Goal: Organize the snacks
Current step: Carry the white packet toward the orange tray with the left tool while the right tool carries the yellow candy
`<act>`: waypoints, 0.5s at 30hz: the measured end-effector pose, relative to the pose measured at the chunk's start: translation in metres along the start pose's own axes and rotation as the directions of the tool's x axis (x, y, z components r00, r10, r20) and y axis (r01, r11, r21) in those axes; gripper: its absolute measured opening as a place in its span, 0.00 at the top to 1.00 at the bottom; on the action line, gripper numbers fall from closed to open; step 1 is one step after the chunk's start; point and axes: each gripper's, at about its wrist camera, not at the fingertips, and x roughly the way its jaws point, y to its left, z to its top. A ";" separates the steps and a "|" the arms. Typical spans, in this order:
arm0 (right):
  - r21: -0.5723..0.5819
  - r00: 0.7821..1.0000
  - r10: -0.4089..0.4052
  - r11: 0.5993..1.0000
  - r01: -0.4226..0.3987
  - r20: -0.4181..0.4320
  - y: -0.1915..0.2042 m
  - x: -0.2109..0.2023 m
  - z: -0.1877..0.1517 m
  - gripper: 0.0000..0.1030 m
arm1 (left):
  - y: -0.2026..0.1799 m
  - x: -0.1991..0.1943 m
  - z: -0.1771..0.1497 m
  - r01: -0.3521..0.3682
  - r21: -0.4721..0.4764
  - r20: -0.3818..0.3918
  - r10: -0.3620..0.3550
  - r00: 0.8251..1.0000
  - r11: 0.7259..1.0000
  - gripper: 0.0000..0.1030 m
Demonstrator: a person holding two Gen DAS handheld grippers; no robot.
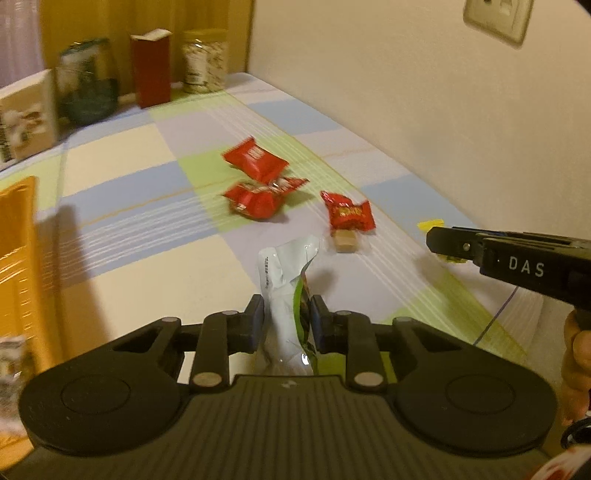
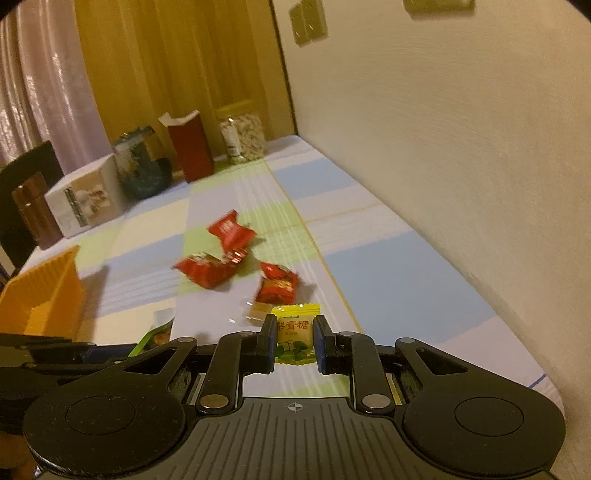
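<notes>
Left gripper (image 1: pixel 284 317): jaws clamped on a crinkled silver foil packet (image 1: pixel 282 280). Right gripper (image 2: pixel 295 341): jaws clamped on a flat yellow candy (image 2: pixel 295 332) (glossy red wrappers (image 2: pixel 207 269) at 11 o'clock).

Home room, likely dining corner: checked plastic tablecloth (image 2: pixel 229 192) on table against plain wall, curtains (image 2: pixel 155 66), wall socket (image 1: pixel 498 18), food jar (image 2: pixel 242 137) and cartons (image 2: pixel 190 149) at far end.

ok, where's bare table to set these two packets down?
Free: the cloth between the orange bin and the red snack packets, and the far strip along the wall. Crowded: those red packets mid-table, and the boxes and jars at the far end.
</notes>
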 end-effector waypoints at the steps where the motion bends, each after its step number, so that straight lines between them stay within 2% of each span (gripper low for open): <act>1: -0.004 1.000 0.007 1.000 -0.007 0.004 0.004 -0.004 0.002 0.80 | 0.002 -0.008 0.000 -0.010 -0.008 0.008 0.011 1.000 1.000 0.77; 10: -0.079 0.992 0.122 0.990 -0.119 0.024 0.063 -0.040 0.021 0.80 | 0.030 -0.084 -0.004 -0.109 -0.112 0.071 0.117 0.991 0.988 0.77; 15: -0.120 0.983 0.182 0.977 -0.177 0.026 0.099 -0.052 0.020 0.80 | 0.050 -0.119 -0.014 -0.155 -0.166 0.091 0.172 0.981 0.974 0.77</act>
